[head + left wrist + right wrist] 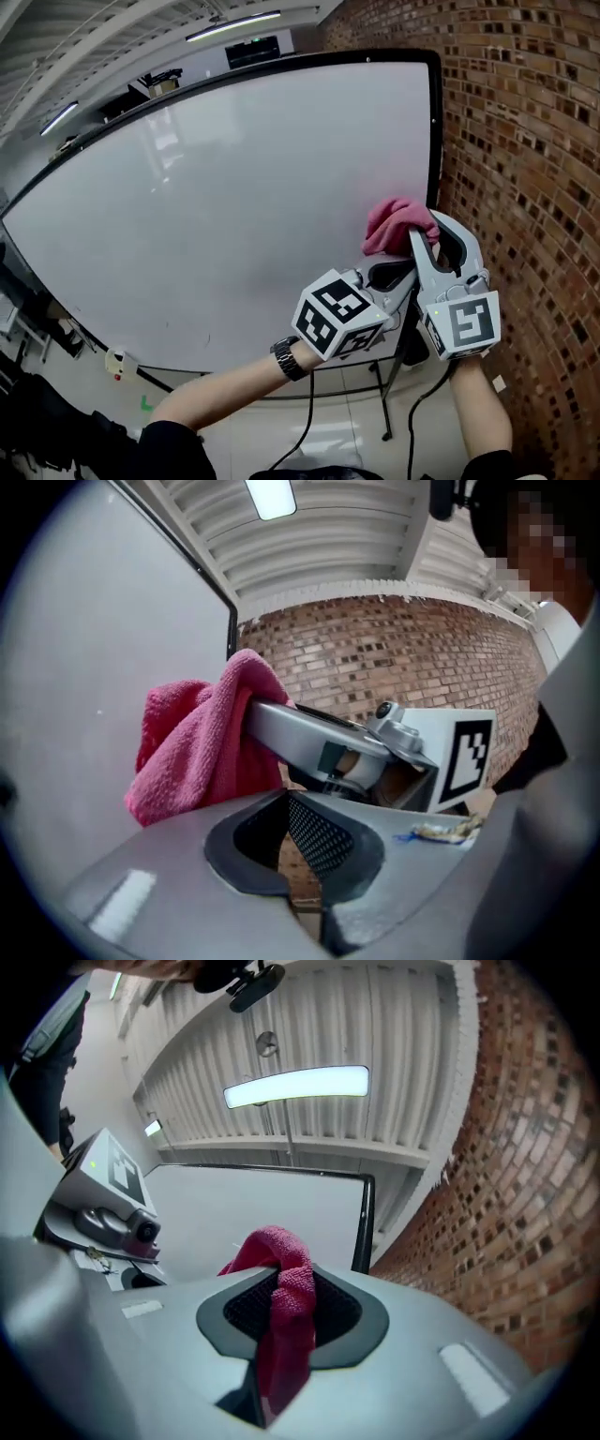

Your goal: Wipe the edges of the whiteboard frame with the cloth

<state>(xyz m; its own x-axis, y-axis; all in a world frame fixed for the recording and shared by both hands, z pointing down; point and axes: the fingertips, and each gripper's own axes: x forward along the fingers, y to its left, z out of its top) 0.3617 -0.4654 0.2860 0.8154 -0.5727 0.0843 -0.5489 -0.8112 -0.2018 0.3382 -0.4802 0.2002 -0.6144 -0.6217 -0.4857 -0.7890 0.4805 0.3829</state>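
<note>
A large whiteboard (225, 197) with a thin black frame (435, 131) stands before a brick wall. A pink cloth (398, 225) is bunched by the frame's right edge, low on the board. My right gripper (424, 234) is shut on the cloth; its own view shows the pink cloth (286, 1312) pinched between the pads, with the frame's corner (364, 1218) behind. My left gripper (398, 281) sits just left of and below the right one, shut and holding nothing. In the left gripper view the cloth (202, 742) hangs off the right gripper's jaw.
The brick wall (525, 187) runs close along the right of the board. The board's stand leg (386, 412) and a cable reach the floor below. Ceiling lights (295, 1085) hang overhead. Dark furniture stands at the far left (28, 309).
</note>
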